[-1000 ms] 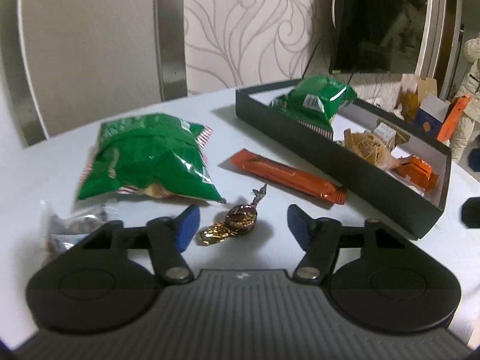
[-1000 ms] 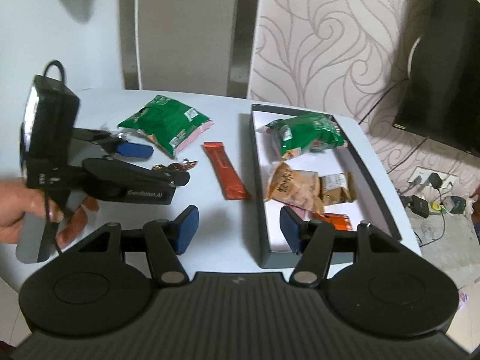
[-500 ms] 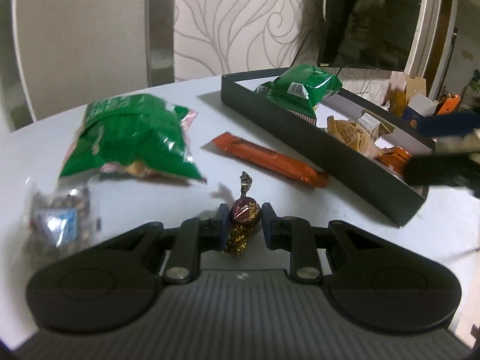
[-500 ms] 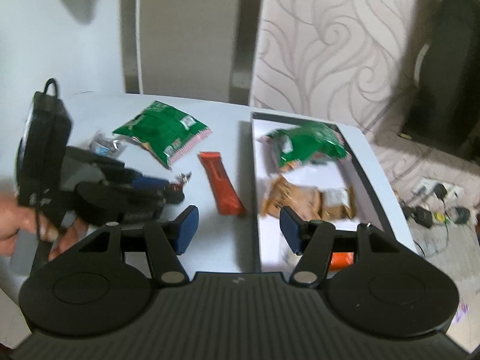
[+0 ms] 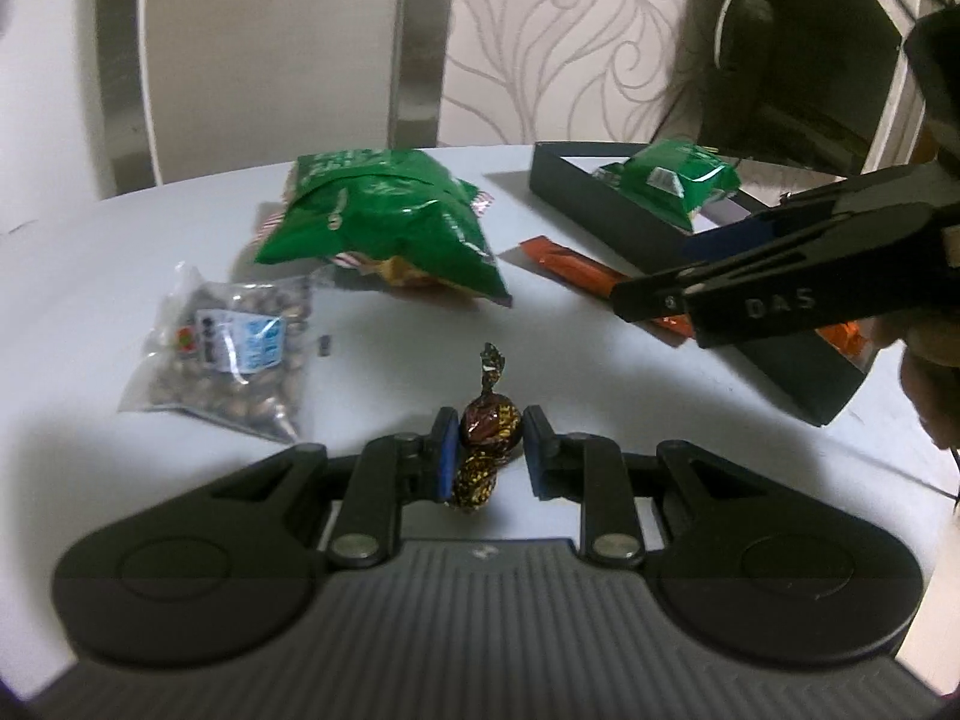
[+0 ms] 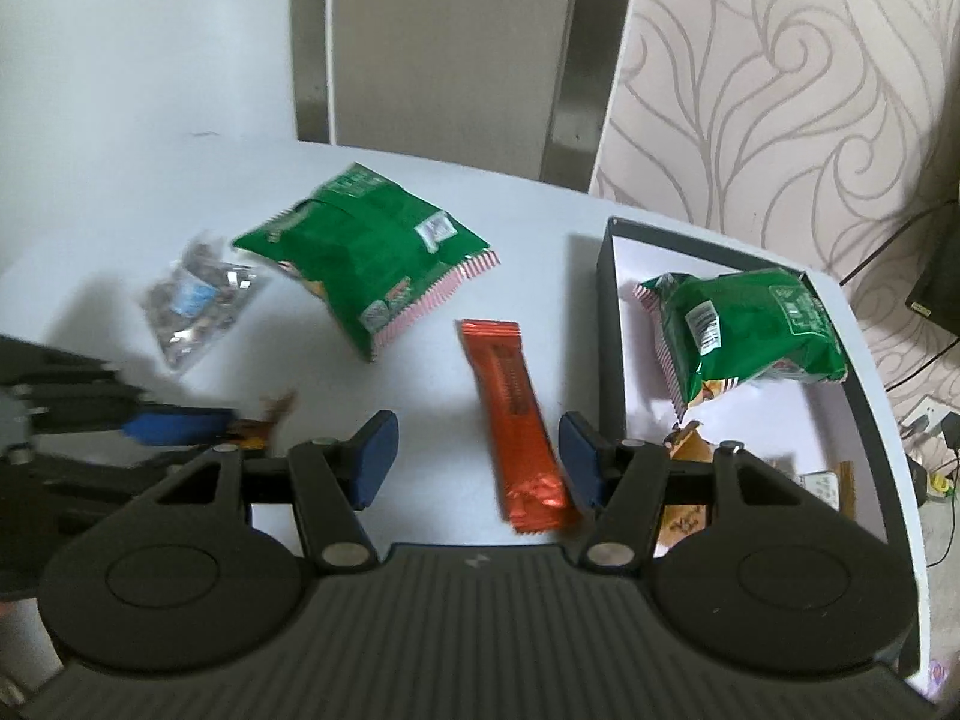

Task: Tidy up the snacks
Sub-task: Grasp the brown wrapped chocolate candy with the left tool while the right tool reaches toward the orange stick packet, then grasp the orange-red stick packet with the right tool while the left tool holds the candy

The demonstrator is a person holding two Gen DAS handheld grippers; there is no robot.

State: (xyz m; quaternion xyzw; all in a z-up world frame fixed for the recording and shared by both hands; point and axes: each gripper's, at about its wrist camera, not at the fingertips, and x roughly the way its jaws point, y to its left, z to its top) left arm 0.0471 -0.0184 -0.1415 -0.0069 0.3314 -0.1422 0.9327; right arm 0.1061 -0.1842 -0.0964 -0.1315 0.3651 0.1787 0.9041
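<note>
Fingers of the left gripper (image 5: 487, 450) are clamped on a wrapped candy (image 5: 489, 420), its brown-and-gold twist ends standing above and below the pads. Fingers of the right gripper (image 6: 477, 462) stand apart with nothing pressed between them, above the near end of the orange bar (image 6: 513, 420), which lies flat on the white table (image 6: 150, 210). Far left on the table: a clear bag of nuts (image 5: 234, 348) and, just right of it, a large green snack bag (image 5: 384, 222). At right: the dark tray (image 6: 609, 324), holding a second green bag (image 6: 750, 330) at its far end and small tan and orange packets, partly hidden, nearer.
</note>
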